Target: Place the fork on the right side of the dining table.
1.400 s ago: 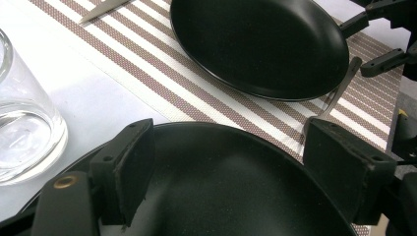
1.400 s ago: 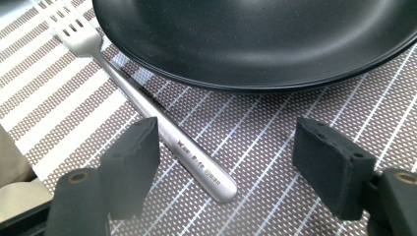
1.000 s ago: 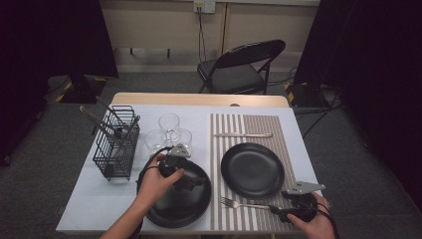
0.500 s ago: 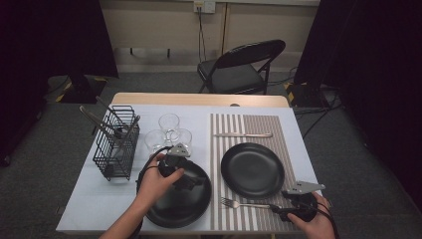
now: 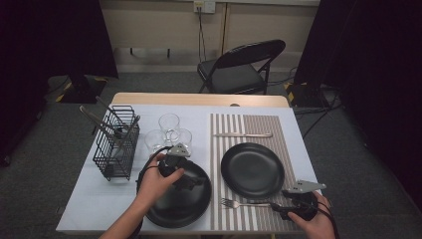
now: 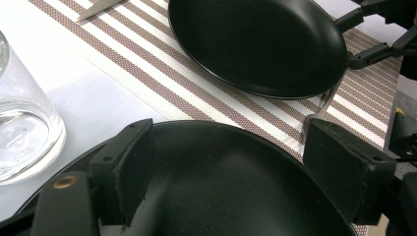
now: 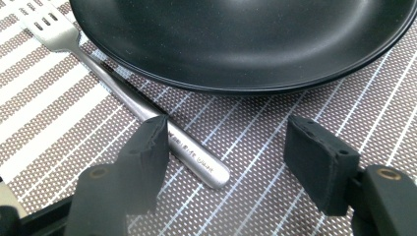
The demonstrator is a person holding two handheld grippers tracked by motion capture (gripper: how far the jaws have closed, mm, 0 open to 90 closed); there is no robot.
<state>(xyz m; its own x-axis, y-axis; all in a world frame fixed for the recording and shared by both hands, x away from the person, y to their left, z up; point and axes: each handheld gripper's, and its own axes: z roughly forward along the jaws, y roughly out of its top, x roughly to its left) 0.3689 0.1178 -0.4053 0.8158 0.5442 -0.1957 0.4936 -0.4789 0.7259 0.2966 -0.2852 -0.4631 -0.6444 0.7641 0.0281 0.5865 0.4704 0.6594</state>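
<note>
At lower right, the right hand-held gripper (image 7: 223,147) has been closing, jaws apart around the fork (image 7: 147,110) handle beside the plate (image 7: 236,39) rim. The left hand-held gripper (image 6: 226,167) hovers, jaws apart, over the near plate (image 6: 221,196).

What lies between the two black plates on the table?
In the left gripper view, a strip of white table and the edge of the striped placemat lie between the near plate and the far plate. Nothing else is there.
</note>
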